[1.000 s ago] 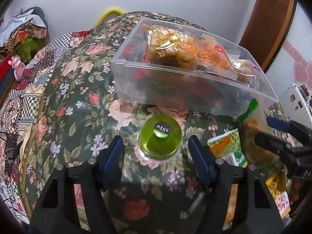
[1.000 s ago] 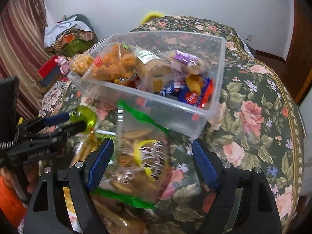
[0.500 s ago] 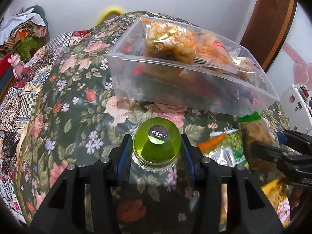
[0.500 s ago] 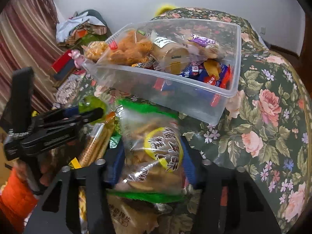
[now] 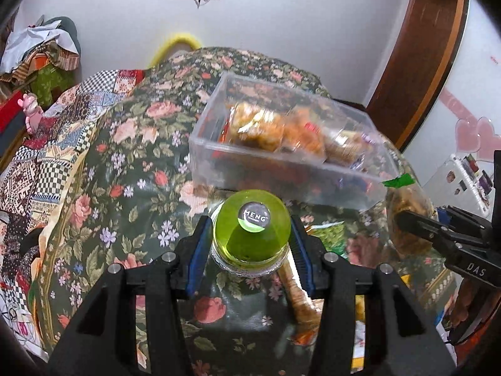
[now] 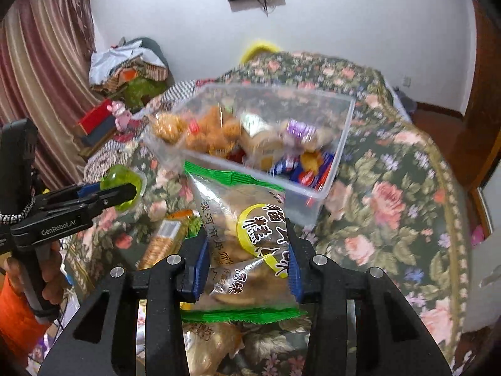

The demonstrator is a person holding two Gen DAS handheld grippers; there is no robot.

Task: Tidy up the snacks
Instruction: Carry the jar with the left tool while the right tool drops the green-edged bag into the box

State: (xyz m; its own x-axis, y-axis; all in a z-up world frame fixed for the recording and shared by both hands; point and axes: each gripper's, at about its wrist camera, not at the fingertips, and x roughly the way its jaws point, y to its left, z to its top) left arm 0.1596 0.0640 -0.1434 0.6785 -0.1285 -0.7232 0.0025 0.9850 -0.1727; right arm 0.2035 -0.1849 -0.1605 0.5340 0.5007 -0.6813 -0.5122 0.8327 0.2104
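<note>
The clear bin [image 5: 281, 159] on the floral cloth [image 5: 119, 169] already holds several snacks. 2 more are on their way — the left gripper [image 5: 250, 244] clamps a green jelly cup [image 5: 250, 232], the right gripper [image 6: 247, 266], jaws closing, pinches a cookie bag [image 6: 244, 228]. Loose packets [image 6: 162, 241] remain beside the bin.

We see the snacks inside the clear plastic bin [image 5: 291, 169] only as blurred orange and brown shapes. Beside that bin, the pale biscuit pack [image 6: 162, 241] is partly hidden behind the green-edged cracker bag [image 6: 247, 235]. Below the bag, another packet [image 6: 206, 344] is cut off by the black tongs.
</note>
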